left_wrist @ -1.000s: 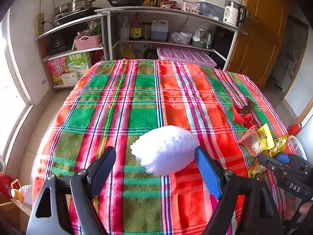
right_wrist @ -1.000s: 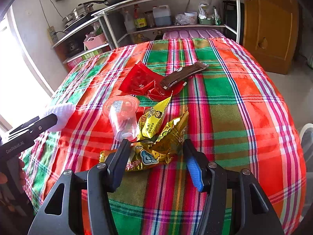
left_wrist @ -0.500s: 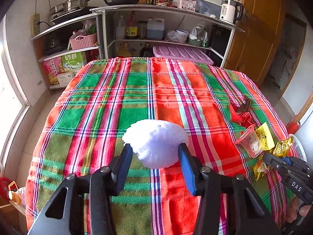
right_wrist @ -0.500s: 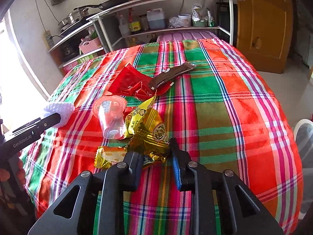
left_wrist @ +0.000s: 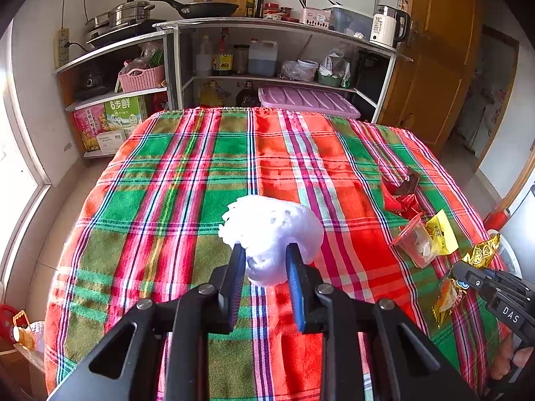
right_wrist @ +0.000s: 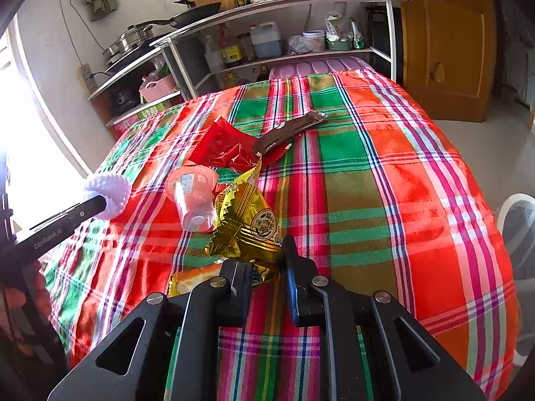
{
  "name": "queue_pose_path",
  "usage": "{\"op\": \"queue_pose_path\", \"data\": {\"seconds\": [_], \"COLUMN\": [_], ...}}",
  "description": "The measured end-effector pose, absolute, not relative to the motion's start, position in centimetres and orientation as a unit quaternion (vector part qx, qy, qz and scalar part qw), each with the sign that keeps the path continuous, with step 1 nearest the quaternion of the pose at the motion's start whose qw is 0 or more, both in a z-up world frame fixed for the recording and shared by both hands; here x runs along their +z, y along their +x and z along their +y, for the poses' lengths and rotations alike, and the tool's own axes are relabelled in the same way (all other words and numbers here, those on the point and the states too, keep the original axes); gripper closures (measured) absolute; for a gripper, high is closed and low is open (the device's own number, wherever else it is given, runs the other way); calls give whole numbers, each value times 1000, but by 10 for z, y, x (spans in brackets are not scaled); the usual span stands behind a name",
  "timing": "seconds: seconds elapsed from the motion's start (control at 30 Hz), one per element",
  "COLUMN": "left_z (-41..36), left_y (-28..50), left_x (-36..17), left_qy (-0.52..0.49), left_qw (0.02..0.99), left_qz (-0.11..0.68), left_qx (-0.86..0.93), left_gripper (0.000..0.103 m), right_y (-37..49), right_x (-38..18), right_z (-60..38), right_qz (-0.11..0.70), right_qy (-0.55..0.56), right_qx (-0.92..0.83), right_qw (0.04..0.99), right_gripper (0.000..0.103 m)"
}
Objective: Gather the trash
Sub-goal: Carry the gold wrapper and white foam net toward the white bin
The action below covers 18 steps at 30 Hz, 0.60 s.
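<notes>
My left gripper [left_wrist: 265, 257] is shut on a white foam fruit net [left_wrist: 271, 230] and holds it above the plaid tablecloth [left_wrist: 187, 183]. It also shows in the right wrist view [right_wrist: 108, 192]. My right gripper [right_wrist: 267, 260] is shut on a gold snack wrapper [right_wrist: 247, 224], lifted off the cloth. A clear plastic cup [right_wrist: 194, 197] lies on its side beside it. A yellow wrapper [left_wrist: 439, 232], a red wrapper [right_wrist: 224, 143] and a brown wrapper [right_wrist: 287, 130] lie on the table. An orange wrapper [right_wrist: 197, 277] lies under the right gripper.
Metal shelves [left_wrist: 277, 53] with bottles, pots and a kettle stand behind the table. A pink storage box lid [left_wrist: 304, 100] sits at the far edge. A white bin rim [right_wrist: 516, 210] is to the right of the table. A wooden door [right_wrist: 448, 40] is at back right.
Both grippers closed: the left on the foam net, the right on the gold wrapper. Both items have been lifted off the cloth.
</notes>
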<state>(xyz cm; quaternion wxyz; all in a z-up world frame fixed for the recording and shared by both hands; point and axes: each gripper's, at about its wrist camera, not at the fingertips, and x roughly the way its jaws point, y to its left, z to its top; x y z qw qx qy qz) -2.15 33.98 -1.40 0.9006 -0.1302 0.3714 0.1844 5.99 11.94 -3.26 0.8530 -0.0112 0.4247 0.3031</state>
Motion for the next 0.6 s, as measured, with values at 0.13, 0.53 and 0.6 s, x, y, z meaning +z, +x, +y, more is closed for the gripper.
{"op": "queue_pose_path", "data": {"seconds": [0.13, 0.53, 0.6], "left_z": [337, 311, 304], "left_y": [-25, -43, -44], "left_x": [-13, 3, 7], "left_qy": [-138, -124, -120], "left_qw": [901, 915, 918], "left_qz": [369, 348, 344], "left_qx": [181, 161, 156], "left_gripper": [77, 77, 77], "right_y": [58, 43, 41], "right_x": [-30, -16, -14], "right_z": [114, 104, 101], "right_qz": [423, 401, 397], "right_qy": [-5, -7, -5], "right_qx": [303, 311, 310], "right_qw": [854, 862, 864], "right_gripper": [86, 86, 86]}}
